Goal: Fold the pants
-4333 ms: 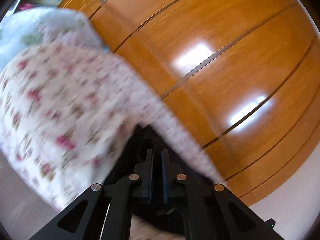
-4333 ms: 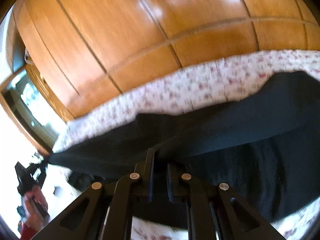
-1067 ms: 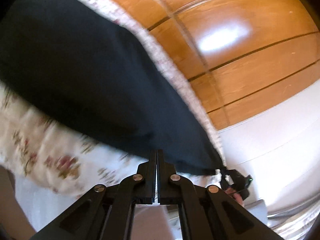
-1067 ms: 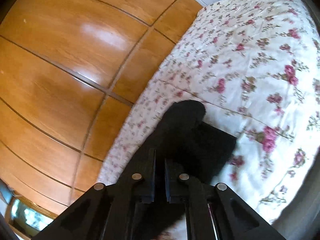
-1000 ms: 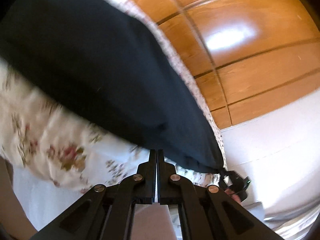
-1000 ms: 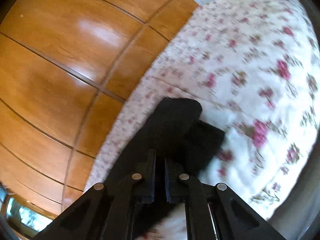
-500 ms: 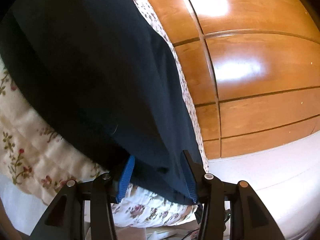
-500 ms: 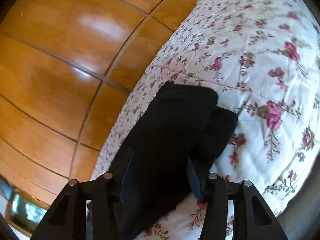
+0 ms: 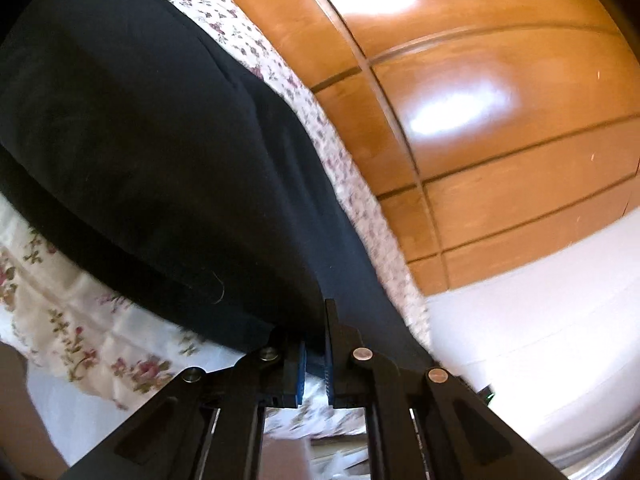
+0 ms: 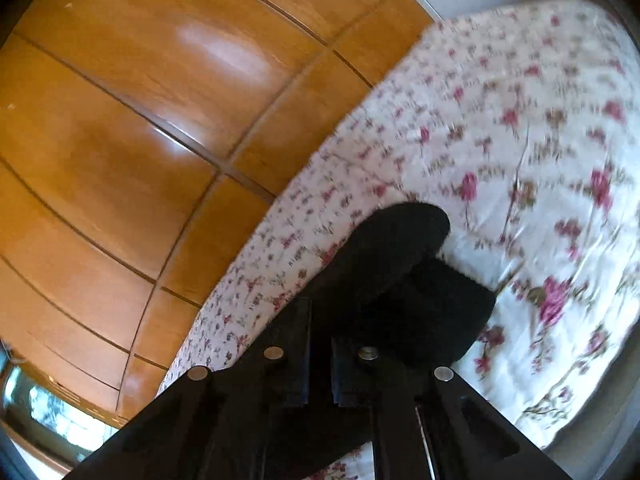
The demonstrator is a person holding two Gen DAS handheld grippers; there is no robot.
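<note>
Black pants lie spread on a floral bedspread. In the left wrist view my left gripper is shut on the near edge of the pants, with dark cloth pinched between its blue-padded fingers. In the right wrist view the pants show as a folded black bundle on the bedspread. My right gripper is shut on this end of the pants, and the cloth covers its fingertips.
Glossy wooden wardrobe panels stand just beyond the bed's far edge, and they also show in the right wrist view. A white wall lies to the right. The bed's near edge drops off at the lower right.
Both grippers stood open over the pants half a second ago and have now closed on the cloth. The left gripper has taken the near edge, the right the bundle's end.
</note>
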